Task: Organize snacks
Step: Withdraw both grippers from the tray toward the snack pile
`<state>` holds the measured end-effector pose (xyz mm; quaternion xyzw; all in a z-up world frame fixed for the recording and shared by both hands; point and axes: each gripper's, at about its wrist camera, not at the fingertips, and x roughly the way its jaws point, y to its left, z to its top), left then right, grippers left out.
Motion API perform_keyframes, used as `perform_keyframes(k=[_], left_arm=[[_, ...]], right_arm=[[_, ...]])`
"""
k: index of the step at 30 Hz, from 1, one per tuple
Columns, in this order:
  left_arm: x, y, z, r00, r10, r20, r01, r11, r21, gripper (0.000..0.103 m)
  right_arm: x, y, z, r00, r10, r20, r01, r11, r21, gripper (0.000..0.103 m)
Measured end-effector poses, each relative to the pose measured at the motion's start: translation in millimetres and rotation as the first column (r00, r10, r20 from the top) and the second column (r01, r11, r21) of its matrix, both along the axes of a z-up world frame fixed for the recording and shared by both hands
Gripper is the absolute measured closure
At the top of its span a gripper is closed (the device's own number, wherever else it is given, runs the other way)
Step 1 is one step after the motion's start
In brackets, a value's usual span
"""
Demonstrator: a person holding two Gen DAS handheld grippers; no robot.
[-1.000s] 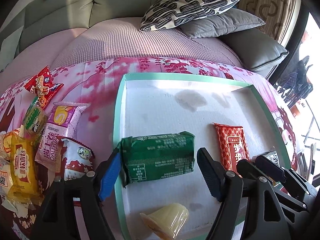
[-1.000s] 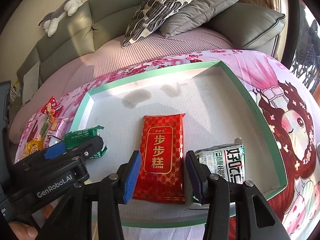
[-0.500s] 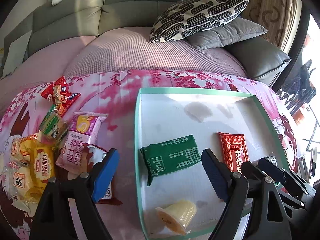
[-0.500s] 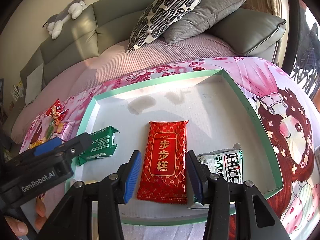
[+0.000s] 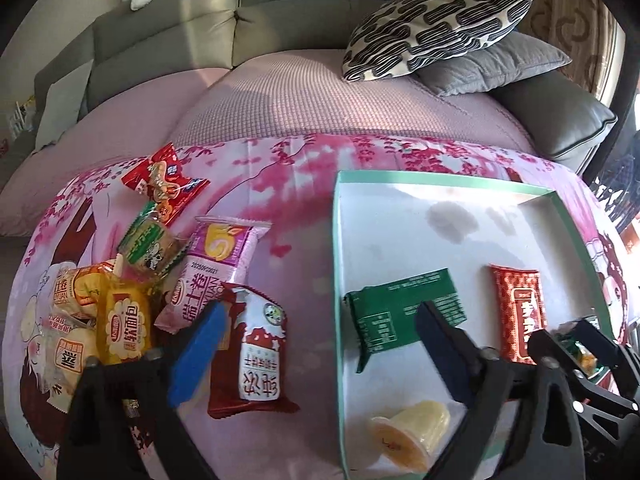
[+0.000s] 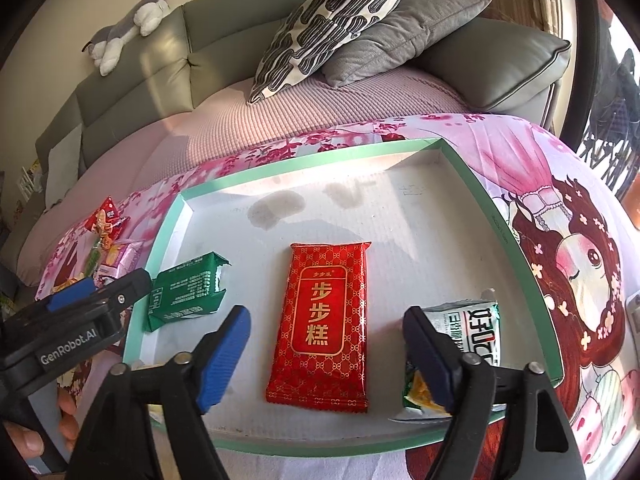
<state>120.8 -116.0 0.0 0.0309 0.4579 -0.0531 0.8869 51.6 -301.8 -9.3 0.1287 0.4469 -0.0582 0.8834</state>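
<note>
in the left wrist view, the left gripper (image 5: pixel 316 354) was opening its jaws with nothing pinched. the flat green foil snack packet (image 5: pixel 404 314) lay in the white tray with the mint green rim (image 5: pixel 338 280), by the right-hand finger. the pile of loose snack packets (image 5: pixel 160 292) lay left, nearer this hand.

in the right wrist view, the right gripper (image 6: pixel 326 354) was opening too. the long red snack packet (image 6: pixel 324 330) lay loose between the jaws, its long side pointing away.

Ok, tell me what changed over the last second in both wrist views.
The left gripper let go of the green pack and swung left toward the snack pile, jaws opening. The right gripper is opening, its pads now clear of the red pack. Both packs, the jelly cup and the white pack stayed in the tray.
</note>
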Motion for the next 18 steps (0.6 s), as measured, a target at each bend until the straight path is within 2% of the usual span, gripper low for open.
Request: perform_keyframes(k=[3, 5, 6, 18], left_arm=[[1, 4, 0, 1.000, 0.017, 0.015, -0.017, 1.000, 0.003, 0.004], [1, 6, 0, 0.999, 0.027, 0.019, -0.027, 1.000, 0.002, 0.004], [1, 7, -1, 0.999, 0.032, 0.020, -0.032, 0.999, 0.004, 0.004], [-1, 17, 4, 0.995, 0.058, 0.083, -0.060, 0.998, 0.029, 0.003]], right_arm=[[0, 0, 0, 1.000, 0.000, 0.002, 0.000, 1.000, -0.009, 0.011], [0, 0, 0, 1.000, -0.002, 0.004, 0.002, 1.000, -0.020, 0.001], [-1, 0, 1, 1.000, -0.003, 0.007, 0.003, 1.000, -0.024, 0.000], [-2, 7, 5, 0.998, 0.016, 0.055, -0.010, 0.995, -0.095, 0.000]])
